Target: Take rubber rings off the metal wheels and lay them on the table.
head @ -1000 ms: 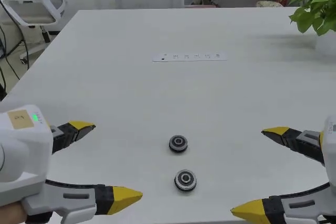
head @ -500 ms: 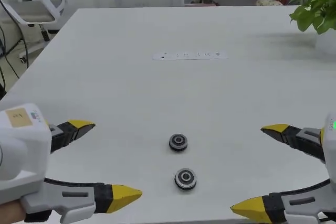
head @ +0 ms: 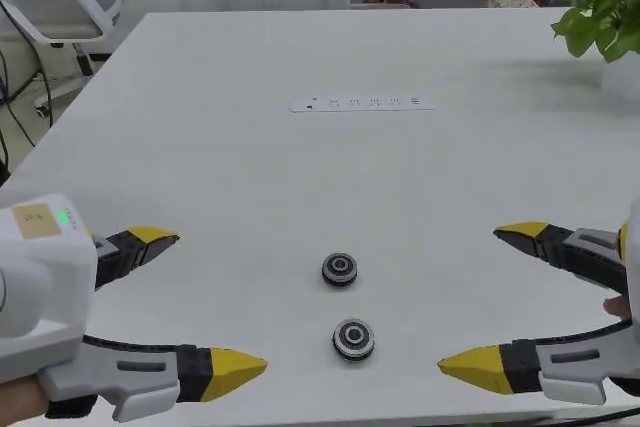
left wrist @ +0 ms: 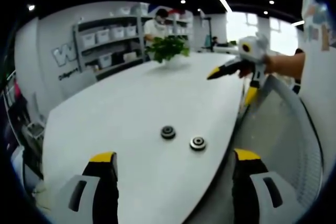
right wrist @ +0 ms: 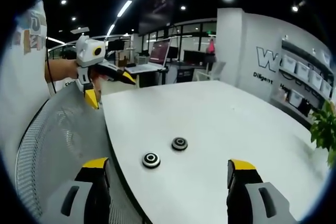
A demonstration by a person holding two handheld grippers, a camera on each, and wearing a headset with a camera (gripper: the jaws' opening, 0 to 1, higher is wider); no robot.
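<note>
The pale tabletop (head: 300,167) spreads away ahead of both tools. The left hand-held gripper (head: 205,302) and the right hand-held gripper (head: 482,297) hover just above its near edge. Each has its jaws spread wide and holds nothing.

Between them, well apart from either, lie two small metal wheels flat on the tabletop: the near wheel (head: 353,339) and the far wheel (head: 340,269) just beyond it. Each gripper view shows the pair ahead of its own open jaws.

A dark rubber ring (head: 369,345) appears to sit around each rim, so the work is not yet started.

A sound approach is probably to bring one hand-held gripper down to pin the near wheel, since it may skid. The other can then pinch only the ring's outer edge and peel it upward.
</note>
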